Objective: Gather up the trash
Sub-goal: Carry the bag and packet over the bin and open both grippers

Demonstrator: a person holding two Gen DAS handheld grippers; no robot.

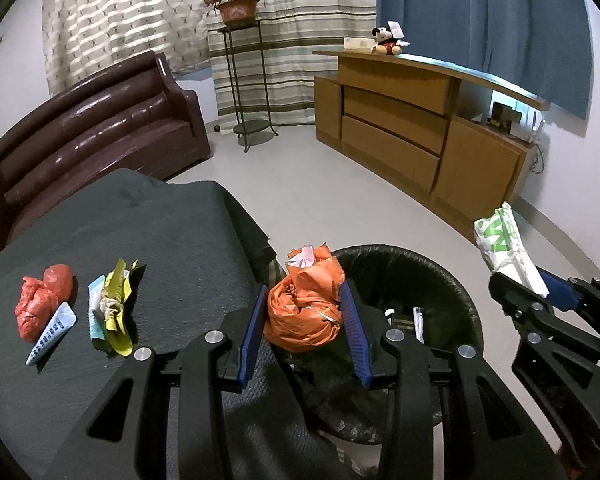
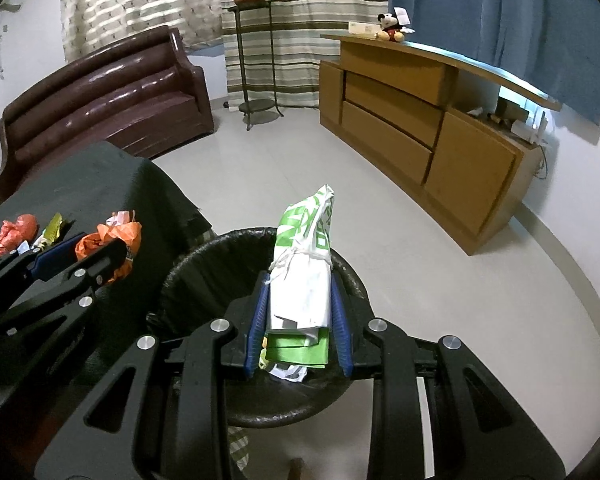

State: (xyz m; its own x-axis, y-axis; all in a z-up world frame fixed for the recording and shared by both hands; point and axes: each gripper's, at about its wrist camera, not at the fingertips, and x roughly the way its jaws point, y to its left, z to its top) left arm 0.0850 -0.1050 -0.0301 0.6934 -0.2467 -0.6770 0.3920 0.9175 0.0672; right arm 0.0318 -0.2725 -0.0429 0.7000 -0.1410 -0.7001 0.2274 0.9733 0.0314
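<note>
Trash in hand: left gripper (image 1: 305,322) fingers pinch an orange plastic bag (image 1: 304,312) beside the bin's (image 1: 452,280) rim; right gripper (image 2: 300,320) fingers clamp a green-white bag (image 2: 304,276) directly above the bin, evidently poised for release. Red wad (image 1: 40,300) and yellow wrapper (image 1: 114,308) lie on the counter (image 1: 160,240), left of the left fingers.

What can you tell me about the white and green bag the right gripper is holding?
The white and green bag is a crumpled, thin plastic-looking bag, white with large green lettering, bunched into a long upright bundle and cinched by a knot or tie near its middle. A flat green fold shows at its lower end. The right gripper is shut on it, a blue pad pressed to each side. It hangs over the open trash bin, lined in black plastic, not visibly touching it.
</note>
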